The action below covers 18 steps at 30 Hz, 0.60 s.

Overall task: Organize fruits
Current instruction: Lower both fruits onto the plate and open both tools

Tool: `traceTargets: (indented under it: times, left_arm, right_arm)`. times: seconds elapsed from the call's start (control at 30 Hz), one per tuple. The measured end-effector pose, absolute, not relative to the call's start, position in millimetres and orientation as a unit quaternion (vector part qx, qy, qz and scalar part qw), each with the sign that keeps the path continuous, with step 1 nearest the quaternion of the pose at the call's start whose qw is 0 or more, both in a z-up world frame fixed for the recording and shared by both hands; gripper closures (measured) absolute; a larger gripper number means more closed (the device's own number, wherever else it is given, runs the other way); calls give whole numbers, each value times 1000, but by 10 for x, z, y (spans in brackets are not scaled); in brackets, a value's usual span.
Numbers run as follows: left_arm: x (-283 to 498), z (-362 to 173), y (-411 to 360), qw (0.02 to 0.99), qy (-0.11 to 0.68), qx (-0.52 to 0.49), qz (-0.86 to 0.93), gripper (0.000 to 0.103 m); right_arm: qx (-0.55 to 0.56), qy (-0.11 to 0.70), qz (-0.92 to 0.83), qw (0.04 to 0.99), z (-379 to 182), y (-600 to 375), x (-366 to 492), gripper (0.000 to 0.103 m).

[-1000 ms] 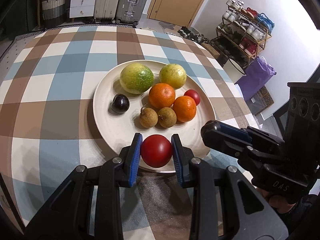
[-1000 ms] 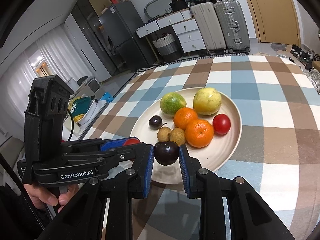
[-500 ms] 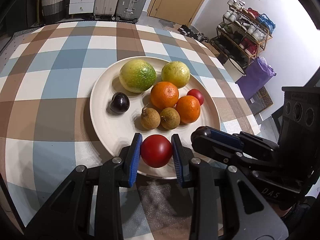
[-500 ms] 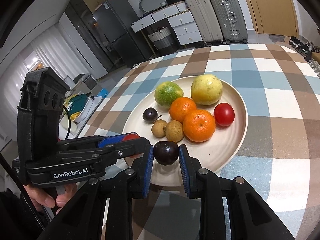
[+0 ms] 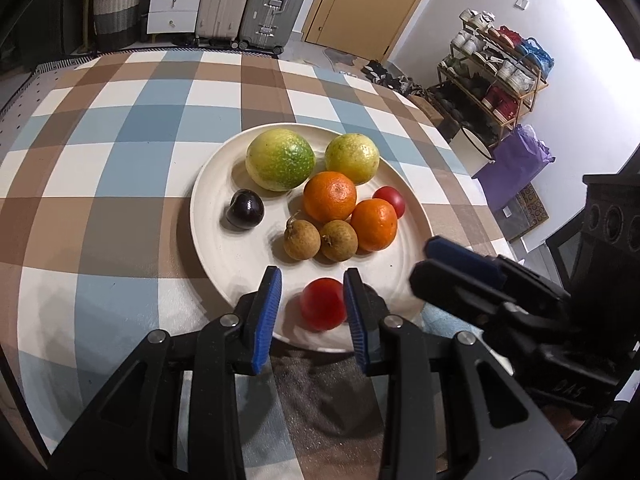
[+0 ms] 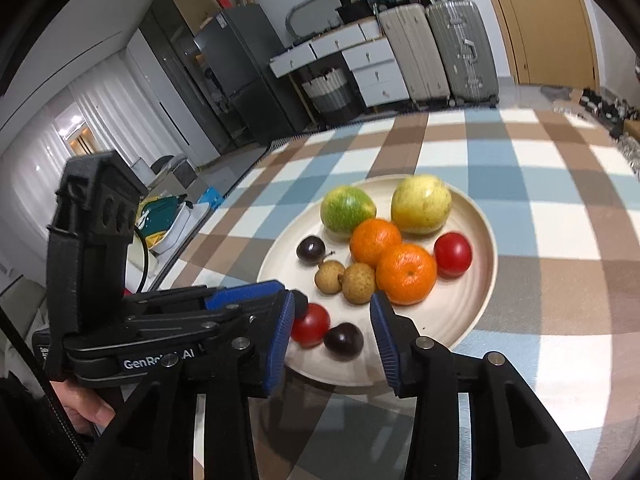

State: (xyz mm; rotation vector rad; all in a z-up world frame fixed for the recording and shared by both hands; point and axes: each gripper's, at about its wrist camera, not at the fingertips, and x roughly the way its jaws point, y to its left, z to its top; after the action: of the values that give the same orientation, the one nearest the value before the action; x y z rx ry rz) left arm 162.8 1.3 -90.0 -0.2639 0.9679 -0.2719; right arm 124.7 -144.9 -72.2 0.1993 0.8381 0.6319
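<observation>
Left gripper (image 5: 312, 312) opening over the near rim of a cream plate (image 5: 208, 216), red tomato (image 5: 323, 309) loose between its blue pads and lying on the plate. Right gripper (image 6: 333, 340) likewise opening just beside it, dark plum (image 6: 343, 341) freed between its fingers, resting on the plate against the tomato. Farther ahead of both: two oranges (image 5: 329, 196), two longans (image 5: 301, 239), a second plum (image 5: 245, 209), a second tomato (image 5: 390, 200), two green-yellow fruits (image 5: 280, 159). Underneath, checked tablecloth (image 5: 120, 152).
</observation>
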Motion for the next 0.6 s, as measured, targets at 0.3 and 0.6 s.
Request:
traceTargets:
  times: [0.3,0.6]
  left_arm:
    - [1348,-670,-28,884,436,-113,-125,65]
    - [991,-384,-117,902,405,-88,-122,59]
  right_arm:
    - [97,345,276,892,-502,-1628,985,27]
    - [87,281,287,912,-197,-1679,590,17]
